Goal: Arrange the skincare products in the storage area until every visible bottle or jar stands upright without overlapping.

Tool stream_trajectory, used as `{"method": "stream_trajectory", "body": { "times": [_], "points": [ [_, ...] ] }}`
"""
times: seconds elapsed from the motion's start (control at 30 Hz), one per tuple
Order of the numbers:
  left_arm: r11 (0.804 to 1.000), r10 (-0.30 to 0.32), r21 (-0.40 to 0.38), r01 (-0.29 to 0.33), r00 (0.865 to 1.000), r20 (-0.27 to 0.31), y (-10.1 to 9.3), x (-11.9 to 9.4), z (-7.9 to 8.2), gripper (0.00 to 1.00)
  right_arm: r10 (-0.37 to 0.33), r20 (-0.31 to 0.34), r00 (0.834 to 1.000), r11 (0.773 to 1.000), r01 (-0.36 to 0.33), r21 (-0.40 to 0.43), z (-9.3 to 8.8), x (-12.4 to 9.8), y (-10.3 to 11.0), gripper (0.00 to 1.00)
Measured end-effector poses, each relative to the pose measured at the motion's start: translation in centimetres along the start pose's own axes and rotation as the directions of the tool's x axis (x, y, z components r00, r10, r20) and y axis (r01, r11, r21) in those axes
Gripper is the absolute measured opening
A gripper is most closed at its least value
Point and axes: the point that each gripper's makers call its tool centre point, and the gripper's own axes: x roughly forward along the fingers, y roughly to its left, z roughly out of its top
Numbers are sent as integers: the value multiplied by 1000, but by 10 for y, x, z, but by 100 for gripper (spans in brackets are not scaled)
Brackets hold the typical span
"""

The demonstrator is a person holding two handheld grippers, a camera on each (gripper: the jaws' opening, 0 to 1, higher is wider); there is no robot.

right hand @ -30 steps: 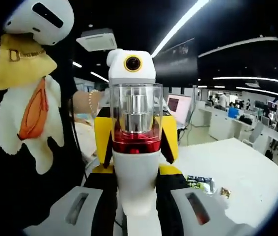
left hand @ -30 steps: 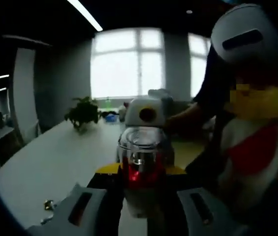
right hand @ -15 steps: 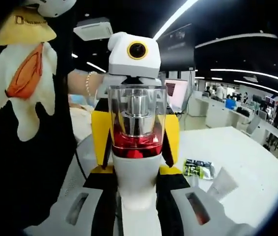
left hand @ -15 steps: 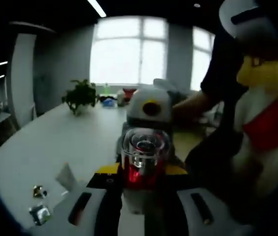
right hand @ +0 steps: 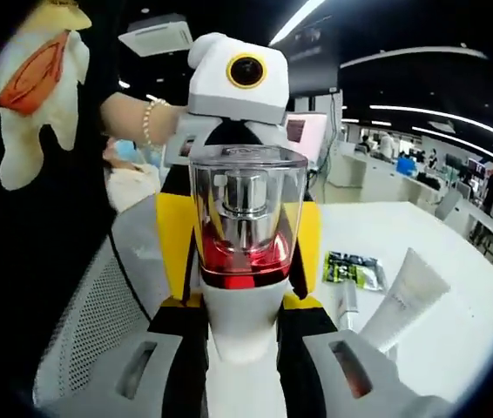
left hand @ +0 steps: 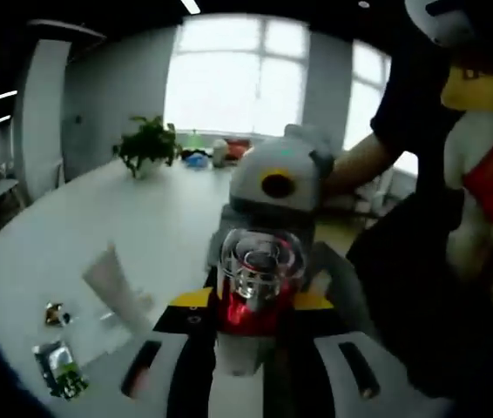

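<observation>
Tube (right hand: 410, 294) now beside fingers (right hand: 351, 370) holding bottle (right hand: 246, 235).

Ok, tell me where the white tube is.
The white tube lies on the white table at the right of the right gripper view, beside the green sachet; in the left gripper view it sits lower left.

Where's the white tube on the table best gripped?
Grip the white tube across its mid-body, coming down from above: it seems to lie flat on the table, long and slim, so its two long edges suit the jaws.
</observation>
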Motion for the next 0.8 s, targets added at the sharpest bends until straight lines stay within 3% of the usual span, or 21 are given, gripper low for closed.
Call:
{"method": "stream_trajectory", "body": {
  "times": [0.47,0.8],
  "points": [
    [999,-31,-13,30,999,-36,17,24,-36,25,-27,-86,996,1000,27,-6,-48,12,-14,29],
    [999,-49,-21,48,997,-55,23,37,-47,25,-18,-112,994,1000,19,8,-67,13,-17,29]
  ]
}}
